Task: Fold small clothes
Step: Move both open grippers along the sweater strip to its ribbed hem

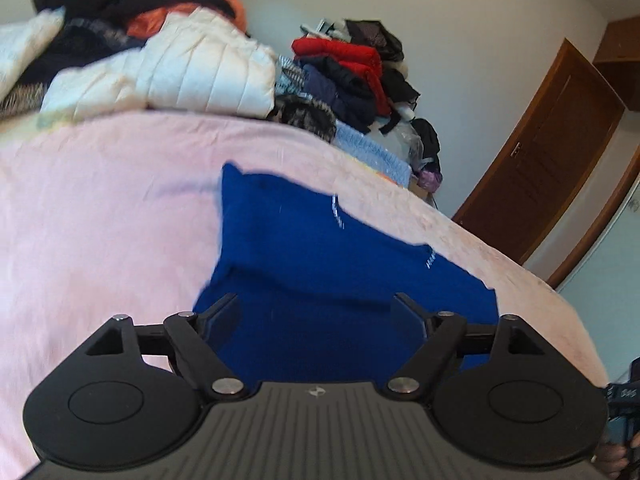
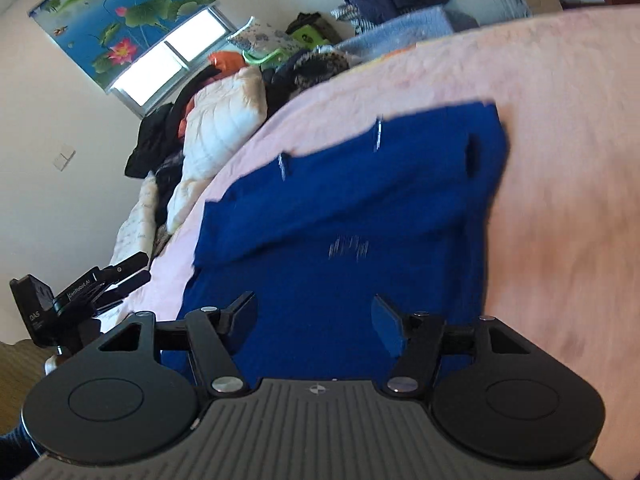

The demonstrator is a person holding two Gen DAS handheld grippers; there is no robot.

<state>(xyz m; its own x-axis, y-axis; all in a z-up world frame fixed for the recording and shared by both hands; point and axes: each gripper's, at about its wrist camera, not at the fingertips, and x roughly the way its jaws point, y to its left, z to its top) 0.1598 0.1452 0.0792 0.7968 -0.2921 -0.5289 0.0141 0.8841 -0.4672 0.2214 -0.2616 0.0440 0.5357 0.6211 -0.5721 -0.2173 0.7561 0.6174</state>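
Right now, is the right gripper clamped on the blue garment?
No. In the right wrist view the right gripper has its jaws apart above the blue garment, pinching no cloth.

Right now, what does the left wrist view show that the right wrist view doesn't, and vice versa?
Left wrist only: the brown wooden door and the open left gripper head-on.
Right wrist only: the lotus-print window blind, a white wall switch and the open right gripper.
Both: the folded royal-blue knit garment on the pink bedspread, the cream quilted jacket and the red jacket pile.
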